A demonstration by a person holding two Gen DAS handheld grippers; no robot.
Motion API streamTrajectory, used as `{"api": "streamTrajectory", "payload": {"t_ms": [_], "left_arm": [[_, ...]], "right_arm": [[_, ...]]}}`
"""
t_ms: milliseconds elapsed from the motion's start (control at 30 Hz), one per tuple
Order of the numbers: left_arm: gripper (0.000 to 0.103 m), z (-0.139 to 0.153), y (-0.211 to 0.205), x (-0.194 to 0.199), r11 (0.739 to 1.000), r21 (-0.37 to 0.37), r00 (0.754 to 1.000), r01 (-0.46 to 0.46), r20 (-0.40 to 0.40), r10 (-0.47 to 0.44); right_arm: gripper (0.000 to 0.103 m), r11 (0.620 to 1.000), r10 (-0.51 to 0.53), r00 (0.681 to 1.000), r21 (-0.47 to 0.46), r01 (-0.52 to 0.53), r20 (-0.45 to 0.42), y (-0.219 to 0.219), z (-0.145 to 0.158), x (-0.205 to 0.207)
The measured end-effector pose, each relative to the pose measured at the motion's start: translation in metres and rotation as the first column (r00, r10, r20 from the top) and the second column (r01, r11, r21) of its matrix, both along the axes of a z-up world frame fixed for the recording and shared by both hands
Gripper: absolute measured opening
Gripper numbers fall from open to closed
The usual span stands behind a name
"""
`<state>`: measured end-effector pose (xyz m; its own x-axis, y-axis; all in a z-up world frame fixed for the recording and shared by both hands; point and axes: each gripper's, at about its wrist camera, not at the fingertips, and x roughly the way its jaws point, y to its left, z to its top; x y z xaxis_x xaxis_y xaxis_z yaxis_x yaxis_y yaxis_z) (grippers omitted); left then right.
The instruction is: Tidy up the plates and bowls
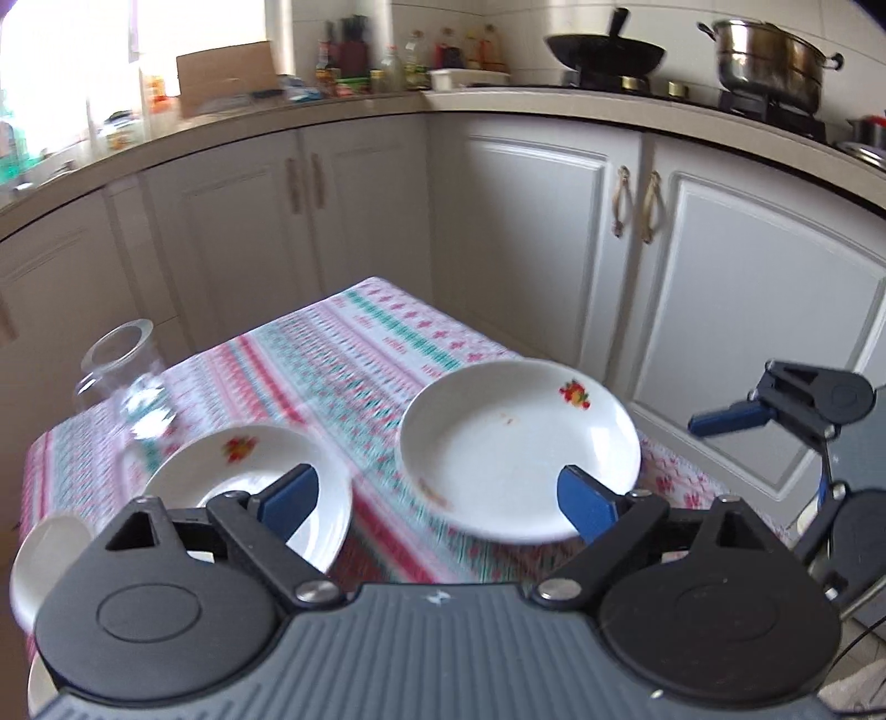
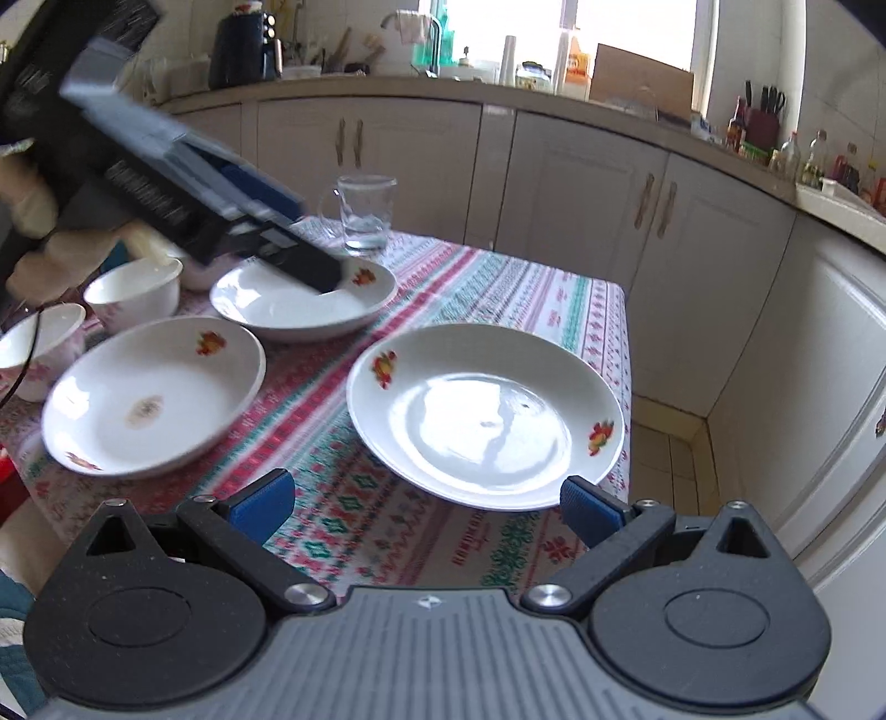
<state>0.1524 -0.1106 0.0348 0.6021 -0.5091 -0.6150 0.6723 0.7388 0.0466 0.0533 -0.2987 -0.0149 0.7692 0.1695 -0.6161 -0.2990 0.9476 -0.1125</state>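
Three white plates with fruit prints lie on the patterned tablecloth point(image 2: 443, 288): a near-right plate point(image 2: 487, 415), a near-left plate point(image 2: 152, 396) and a far plate point(image 2: 302, 299). White bowls point(image 2: 133, 291) stand at the left. My right gripper point(image 2: 429, 501) is open and empty, just before the near-right plate. My left gripper point(image 1: 440, 501) is open and empty, above the table between a plate point(image 1: 520, 448) and another plate point(image 1: 249, 487). The left gripper point(image 2: 288, 221) also shows in the right wrist view, over the far plate.
A glass mug point(image 2: 365, 213) stands at the table's far edge; it also shows in the left wrist view point(image 1: 119, 376). White kitchen cabinets point(image 1: 498, 221) surround the table. A wok point(image 1: 606, 52) and a steel pot point(image 1: 769, 55) sit on the stove.
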Motion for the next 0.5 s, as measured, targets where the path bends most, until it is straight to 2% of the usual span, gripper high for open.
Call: {"api": "streamTrajectory", "payload": {"t_ms": [300, 500], "left_arm": [[0.094, -0.02, 0.058, -0.06, 0.984, -0.013, 0.984, -0.179, 0.002, 0.179], [0.094, -0.035, 0.083, -0.085, 0.969, -0.003, 0.969, -0.247, -0.024, 0.246]], "right_arm": [[0.103, 0.999, 0.049, 0.998, -0.006, -0.049, 0.032, 0.025, 0.002, -0.025], [0.103, 0.997, 0.078, 0.997, -0.004, -0.078, 0.015, 0.039, -0.005, -0.031]]}}
